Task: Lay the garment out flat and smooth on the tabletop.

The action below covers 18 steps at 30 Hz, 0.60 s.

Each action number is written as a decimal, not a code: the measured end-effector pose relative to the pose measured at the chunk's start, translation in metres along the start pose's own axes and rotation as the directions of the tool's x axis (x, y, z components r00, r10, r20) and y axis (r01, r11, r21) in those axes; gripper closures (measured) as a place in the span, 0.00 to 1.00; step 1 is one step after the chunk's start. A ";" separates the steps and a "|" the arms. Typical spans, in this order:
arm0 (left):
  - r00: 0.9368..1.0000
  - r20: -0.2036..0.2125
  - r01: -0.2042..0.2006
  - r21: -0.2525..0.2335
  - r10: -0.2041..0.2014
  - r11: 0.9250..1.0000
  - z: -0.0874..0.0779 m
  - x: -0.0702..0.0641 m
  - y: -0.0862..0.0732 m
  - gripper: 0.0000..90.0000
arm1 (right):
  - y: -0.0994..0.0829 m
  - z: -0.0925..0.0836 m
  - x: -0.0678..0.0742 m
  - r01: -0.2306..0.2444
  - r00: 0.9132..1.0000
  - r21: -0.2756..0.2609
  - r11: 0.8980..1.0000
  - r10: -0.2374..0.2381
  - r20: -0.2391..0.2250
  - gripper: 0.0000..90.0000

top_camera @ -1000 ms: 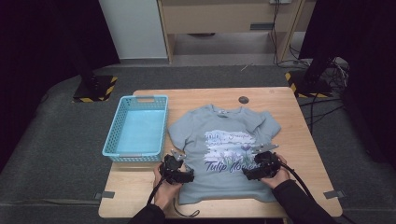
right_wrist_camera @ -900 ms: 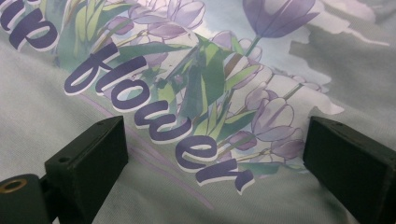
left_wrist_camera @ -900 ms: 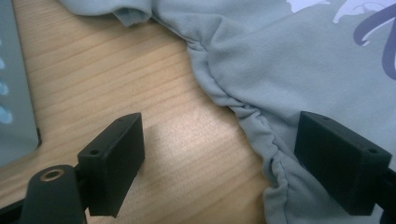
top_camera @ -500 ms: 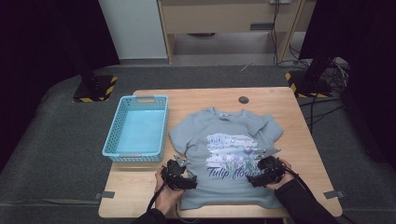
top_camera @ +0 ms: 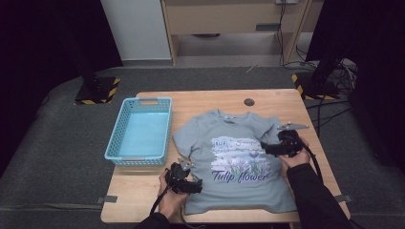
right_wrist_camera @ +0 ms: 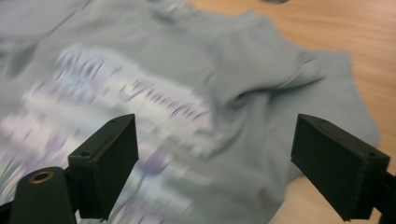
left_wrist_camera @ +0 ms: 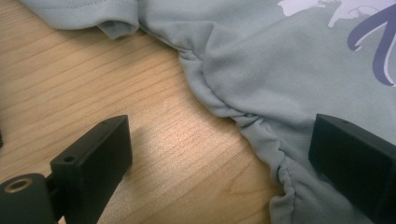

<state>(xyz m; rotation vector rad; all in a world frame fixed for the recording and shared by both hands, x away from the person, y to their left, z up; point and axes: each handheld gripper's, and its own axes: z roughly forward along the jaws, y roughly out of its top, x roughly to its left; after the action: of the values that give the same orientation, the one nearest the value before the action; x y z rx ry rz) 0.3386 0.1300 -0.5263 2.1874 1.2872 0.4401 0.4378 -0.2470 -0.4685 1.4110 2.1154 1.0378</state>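
A grey-blue T-shirt (top_camera: pixel 239 157) printed "Tulip flower" lies flat, front up, on the wooden table (top_camera: pixel 210 98). My left gripper (top_camera: pixel 195 183) rests at the shirt's lower left edge. Its jaws have just been opening and stand wide. In the left gripper view, the left gripper (left_wrist_camera: pixel 219 154) has the bunched side hem of the T-shirt (left_wrist_camera: pixel 280 60) lying loose between its jaws, unpressed. My right gripper (top_camera: pixel 266 149) hovers over the shirt near its right sleeve. In the blurred right gripper view, the right gripper (right_wrist_camera: pixel 215 158) has just been closing its jaws slightly, but they are open and grip nothing; the T-shirt (right_wrist_camera: pixel 233 70) lies beneath.
A light blue plastic basket (top_camera: pixel 114 138) stands on the table left of the shirt. A small dark round spot (top_camera: pixel 249 101) sits near the table's far edge. Black stands with striped bases (top_camera: pixel 98 90) are on the floor beyond the table.
The right gripper has lifted and moved up the table from the shirt's lower right side towards the right sleeve. The left gripper has stayed at the lower left edge.
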 end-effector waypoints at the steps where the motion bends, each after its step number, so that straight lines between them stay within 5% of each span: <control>1: 1.000 0.003 -0.004 -0.004 0.004 1.000 0.000 0.000 0.000 0.06 | 0.003 0.005 -0.007 -0.023 1.000 -0.010 1.000 0.023 0.018 0.19; 9: 1.000 0.011 -0.013 -0.020 0.013 1.000 0.002 0.002 -0.001 0.03 | 0.010 0.052 -0.042 -0.038 0.985 0.007 0.999 0.036 0.171 0.24; 18: 1.000 0.013 -0.018 -0.036 0.018 0.999 0.003 0.002 -0.002 0.02 | 0.002 0.073 -0.059 -0.044 0.971 0.073 0.996 0.025 0.238 0.29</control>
<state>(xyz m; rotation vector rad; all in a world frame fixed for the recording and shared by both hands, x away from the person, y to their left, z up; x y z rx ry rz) 0.3401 0.1317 -0.5302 2.1700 1.2444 0.4516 0.5124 -0.2738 -0.5190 1.5303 1.9824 0.7639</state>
